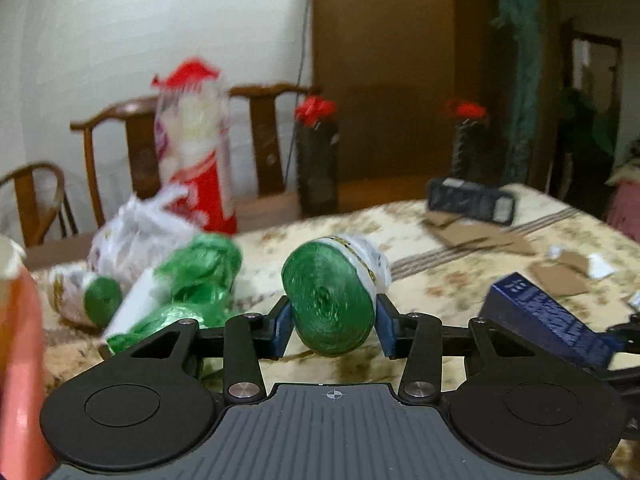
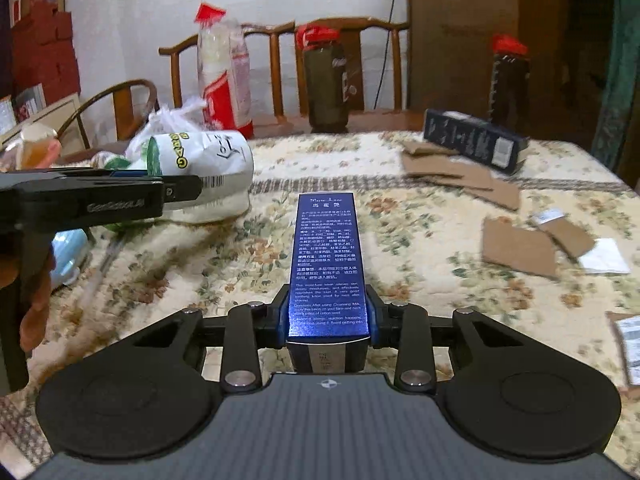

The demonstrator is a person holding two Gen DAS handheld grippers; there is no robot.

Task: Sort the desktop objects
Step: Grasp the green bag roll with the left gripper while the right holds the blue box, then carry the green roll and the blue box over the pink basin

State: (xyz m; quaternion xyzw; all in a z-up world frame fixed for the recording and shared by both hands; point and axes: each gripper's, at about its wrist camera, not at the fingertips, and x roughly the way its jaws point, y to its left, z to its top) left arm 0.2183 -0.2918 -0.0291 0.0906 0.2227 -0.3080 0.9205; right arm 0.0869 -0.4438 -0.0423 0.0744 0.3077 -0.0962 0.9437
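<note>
Both picks look made, so the carry step is in hand; next, I judge, each item needs a sorted spot, though no bin shows. The worktop (image 2: 420, 208) wears a soft floral cloth, with torn cardboard scraps (image 2: 516, 250) at two o'clock of the right hand. The right gripper (image 2: 327, 322) has its fingers clamped on a long, glossy blue box (image 2: 326, 256), held off the cloth. The left gripper (image 1: 332, 330) pinches a green bag roll (image 1: 330, 296), crinkly film wound tight, white-sleeved, lifted at twelve o'clock.
</note>
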